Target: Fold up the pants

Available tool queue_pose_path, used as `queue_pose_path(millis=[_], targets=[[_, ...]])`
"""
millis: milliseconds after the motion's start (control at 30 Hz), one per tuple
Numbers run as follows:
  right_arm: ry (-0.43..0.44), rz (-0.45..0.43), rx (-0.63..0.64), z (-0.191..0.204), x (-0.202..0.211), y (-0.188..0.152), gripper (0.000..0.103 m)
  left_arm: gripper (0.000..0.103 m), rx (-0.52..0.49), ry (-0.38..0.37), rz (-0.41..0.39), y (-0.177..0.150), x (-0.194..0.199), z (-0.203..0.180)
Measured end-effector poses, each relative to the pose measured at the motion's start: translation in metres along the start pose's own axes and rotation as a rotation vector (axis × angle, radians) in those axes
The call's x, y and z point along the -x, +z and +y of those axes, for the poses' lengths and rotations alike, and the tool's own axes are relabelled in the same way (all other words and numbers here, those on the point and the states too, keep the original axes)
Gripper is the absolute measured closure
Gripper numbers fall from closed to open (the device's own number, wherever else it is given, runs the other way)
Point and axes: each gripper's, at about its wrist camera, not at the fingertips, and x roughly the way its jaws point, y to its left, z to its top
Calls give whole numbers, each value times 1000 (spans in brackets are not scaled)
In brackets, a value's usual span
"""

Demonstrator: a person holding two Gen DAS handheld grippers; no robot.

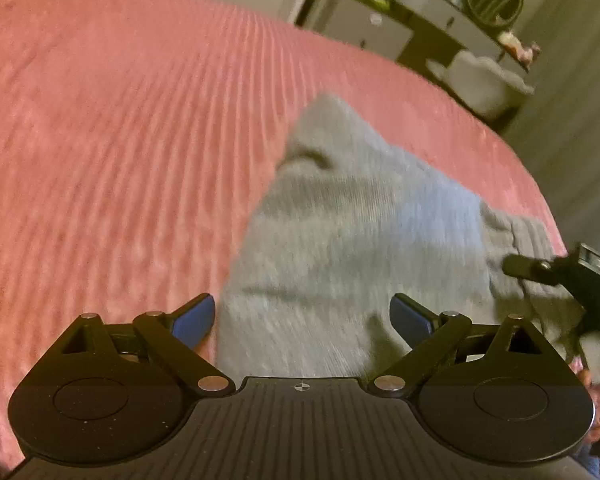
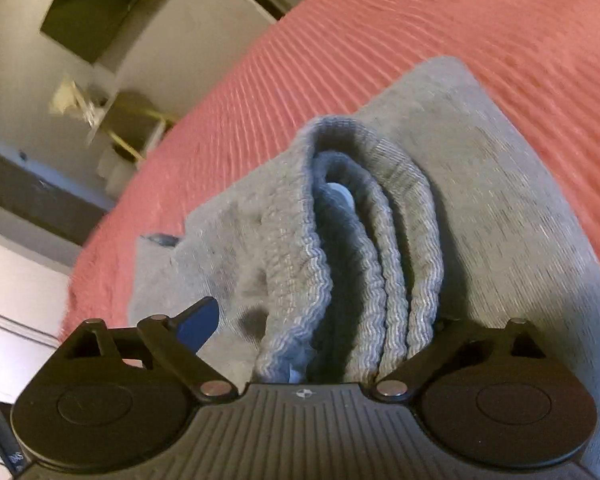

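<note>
The grey sweatpants (image 1: 352,236) lie folded on the pink ribbed bedspread (image 1: 120,140). The left gripper (image 1: 302,316) hangs over them with its blue pads spread wide, pinching nothing. The right gripper (image 2: 320,320) has the ribbed waistband (image 2: 364,248) bunched between its jaws; whether the pads press it cannot be told

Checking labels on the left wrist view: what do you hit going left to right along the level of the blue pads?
Pink ribbed bedspread → left gripper pad → grey pants → second pad → right gripper at the picture's right edge.
</note>
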Motion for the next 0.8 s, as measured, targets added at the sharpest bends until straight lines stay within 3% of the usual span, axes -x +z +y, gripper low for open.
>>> queue_pose_path(millis=[33, 67, 167, 300, 367, 400, 433, 467, 500, 533, 567, 700, 800], targets=[[-40, -19, 23, 6, 0, 0, 48, 5, 10, 0, 7, -1, 0, 0], [-77, -35, 47, 10, 1, 0, 62, 5, 17, -6, 4, -1, 0, 0], [2, -77, -33, 14, 17, 7, 65, 5, 18, -38, -59, 2, 10, -2], [179, -298, -45, 15, 77, 11, 64, 5, -59, -129, -154, -1, 27, -16], [183, -339, -15, 5, 90, 15, 58, 4, -116, -121, -117, -5, 18, -27], [104, -312, -13, -5, 85, 17, 51, 4, -137, -92, -80, -8, 10, -31], [-13, -263, -11, -13, 76, 19, 28, 4, -153, -59, -44, -9, 3, -33], [-137, -229, -8, -19, 68, 18, 20, 5, -162, -24, -17, -11, -2, -33], [-260, -190, -6, -25, 60, 17, 20, 5, -163, -15, -3, -10, -2, -32], [-317, -198, 2, -29, 60, 13, 17, 5, -152, -21, -9, -8, 0, -31], [-295, -235, 5, -31, 65, 10, 12, 5, -136, -31, -28, -2, 5, -29], [-293, -411, 31, -9, 94, -4, 12, 5, -143, -52, -135, 34, 19, -32], [-178, -459, 156, 27, 91, -19, 13, 6, -266, 29, -188, 68, 8, -45]])
